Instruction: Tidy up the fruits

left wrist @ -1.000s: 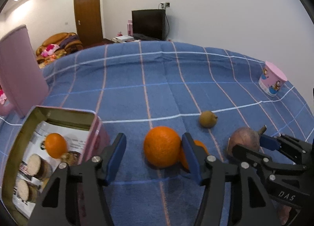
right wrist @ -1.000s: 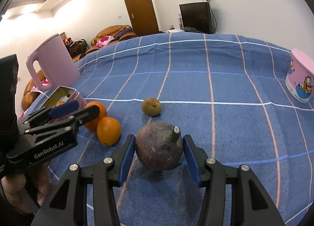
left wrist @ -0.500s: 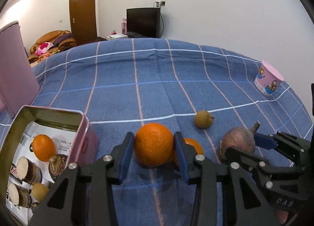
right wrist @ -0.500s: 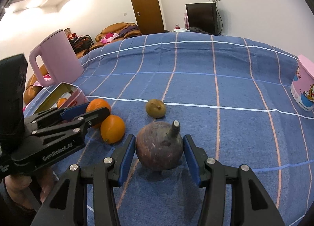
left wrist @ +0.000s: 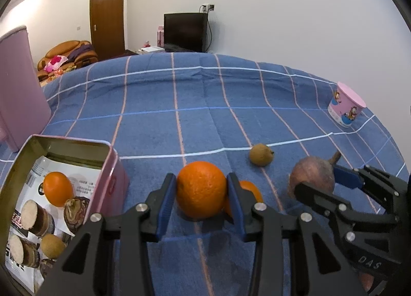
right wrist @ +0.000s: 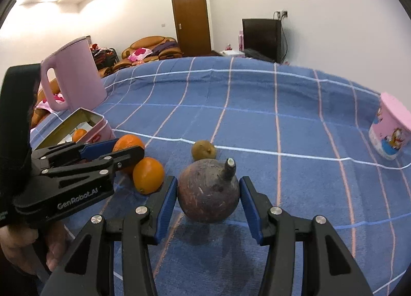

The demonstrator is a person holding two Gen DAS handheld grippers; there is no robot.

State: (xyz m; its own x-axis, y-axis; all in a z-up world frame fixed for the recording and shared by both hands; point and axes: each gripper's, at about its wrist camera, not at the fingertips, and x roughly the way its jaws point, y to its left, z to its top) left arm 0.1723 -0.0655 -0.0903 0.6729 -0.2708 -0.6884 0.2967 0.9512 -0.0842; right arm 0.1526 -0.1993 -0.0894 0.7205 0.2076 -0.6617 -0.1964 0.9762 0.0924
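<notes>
Tin [left wrist: 110, 165]: pink, open, at the far left on the blue checked cloth [left wrist: 205, 121]; it holds an orange and sliced pieces.
Left gripper [left wrist: 201, 193]: its blue pads press both sides of the big orange [left wrist: 201, 189], round and bright.
Small orange [right wrist: 148, 175]: just behind it.
Brown fruit [right wrist: 208, 190]: dark, round, with a stem; it sits on the cloth.
Right gripper [right wrist: 208, 194]: pads on both sides of it; whether they touch, I cannot tell.

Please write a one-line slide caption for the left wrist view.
Left gripper shut on large round orange beside open pink metal tin holding fruit, on blue checked cloth.
</notes>
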